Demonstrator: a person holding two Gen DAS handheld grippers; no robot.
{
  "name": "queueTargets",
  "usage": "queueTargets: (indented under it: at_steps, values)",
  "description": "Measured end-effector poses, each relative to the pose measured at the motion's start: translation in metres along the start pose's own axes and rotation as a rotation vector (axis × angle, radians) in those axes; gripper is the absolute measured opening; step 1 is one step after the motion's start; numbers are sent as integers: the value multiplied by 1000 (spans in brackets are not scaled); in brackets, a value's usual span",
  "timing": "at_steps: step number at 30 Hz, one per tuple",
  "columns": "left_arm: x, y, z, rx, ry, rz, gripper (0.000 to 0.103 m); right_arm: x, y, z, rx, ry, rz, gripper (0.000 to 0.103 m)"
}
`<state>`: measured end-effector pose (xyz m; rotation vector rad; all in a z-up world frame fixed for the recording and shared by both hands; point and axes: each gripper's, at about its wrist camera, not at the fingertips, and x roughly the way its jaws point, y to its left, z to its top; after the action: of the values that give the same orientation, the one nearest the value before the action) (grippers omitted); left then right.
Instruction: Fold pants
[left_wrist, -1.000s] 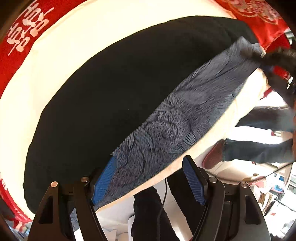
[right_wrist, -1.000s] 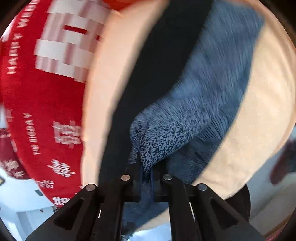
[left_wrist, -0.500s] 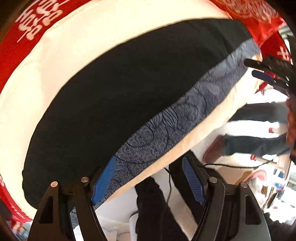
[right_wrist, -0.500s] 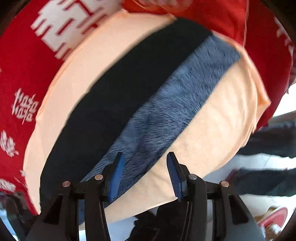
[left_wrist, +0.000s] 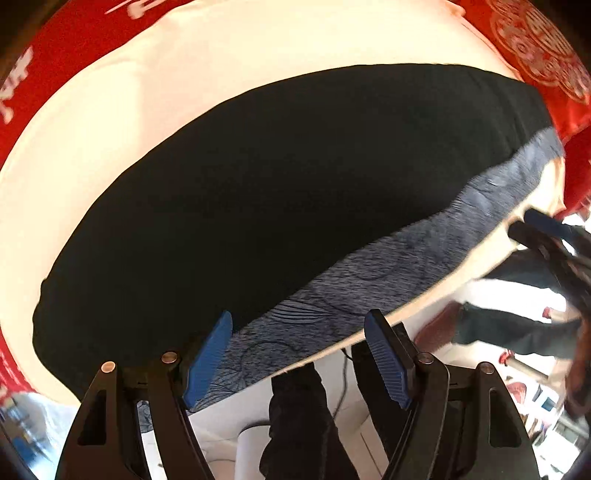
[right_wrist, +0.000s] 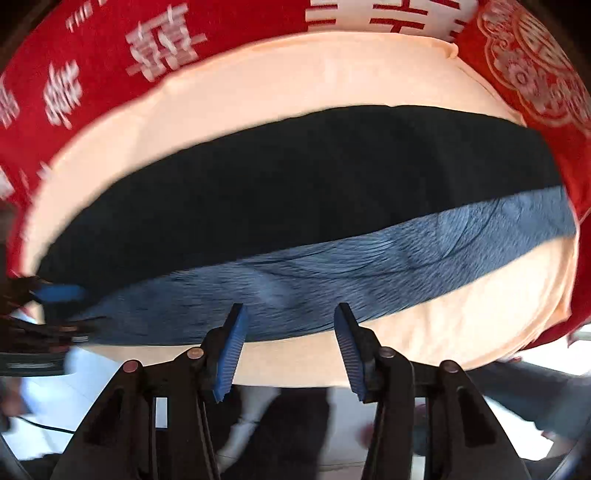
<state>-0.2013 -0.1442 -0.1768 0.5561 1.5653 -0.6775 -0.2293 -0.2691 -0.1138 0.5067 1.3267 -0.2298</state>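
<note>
The pants (left_wrist: 295, 184) lie flat as a long black band on a cream cloth (left_wrist: 184, 74), with a blue patterned strip (left_wrist: 369, 280) along their near edge. My left gripper (left_wrist: 299, 317) hangs open over one end of that strip, pads apart and touching nothing. In the right wrist view the same black band (right_wrist: 295, 184) and blue strip (right_wrist: 369, 266) run across the frame. My right gripper (right_wrist: 290, 310) stands open above the strip's near edge, nothing between its pads. Each gripper shows in the other's view: the right (left_wrist: 543, 225) and the left (right_wrist: 59, 295).
Red bedding with white characters (right_wrist: 110, 55) surrounds the cream cloth (right_wrist: 406, 339). The bed's near edge drops off just below the strip. Dark trouser legs (left_wrist: 303, 406) stand at that edge, and jeans-clad legs with a red shoe (left_wrist: 517, 328) are on the floor beyond.
My right gripper has let go of the bunched blue fabric, opened and swung along the bed edge. The blue strip now lies flat and narrower. The left gripper drifted along the edge, still open.
</note>
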Motion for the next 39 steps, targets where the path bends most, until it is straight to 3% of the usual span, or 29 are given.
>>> queueTargets:
  at_steps: [3, 7, 8, 9, 10, 12, 18, 22, 25, 27, 28, 31, 33, 36, 39]
  values:
    - [7, 11, 0, -64, 0, -12, 75, 2, 35, -3, -133, -34, -22, 53]
    - [14, 24, -13, -62, 0, 17, 75, 29, 83, 9, -336, -68, -96, 58]
    - [20, 31, -18, -63, 18, 48, 75, 56, 85, 4, -394, 18, -192, 59]
    - [28, 40, -25, -82, 47, 75, 75, 69, 81, 0, -404, 84, -230, 61]
    - [33, 48, -29, -100, 69, 85, 75, 64, 81, -4, -414, 42, -227, 62]
    - [41, 71, -43, -170, 98, 91, 75, 59, 83, -9, -423, 99, -245, 62]
    - [28, 97, -69, -251, 36, 53, 75, 16, 114, 12, -472, -63, -141, 69]
    - [12, 118, -91, -306, -13, 2, 75, 23, 135, 24, -518, -75, -90, 78]
    - [7, 122, -103, -312, -34, 33, 75, 47, 148, -4, -625, 7, -62, 80]
    - [6, 127, -112, -327, -31, 33, 75, 77, 161, -32, -753, 119, -121, 81]
    - [5, 136, -110, -338, -32, 38, 75, 75, 167, -42, -810, 87, -161, 82]
    - [-4, 157, -131, -403, -60, 36, 75, 52, 177, -51, -765, 82, -31, 82]
    - [-5, 165, -147, -433, -79, 43, 75, 41, 186, -64, -790, 43, -30, 82]
    - [-2, 187, -170, -500, -98, 91, 75, 34, 205, -79, -905, 0, -56, 82]
    - [-4, 210, -174, -610, -145, 77, 75, 34, 247, -75, -1036, -59, -44, 82]
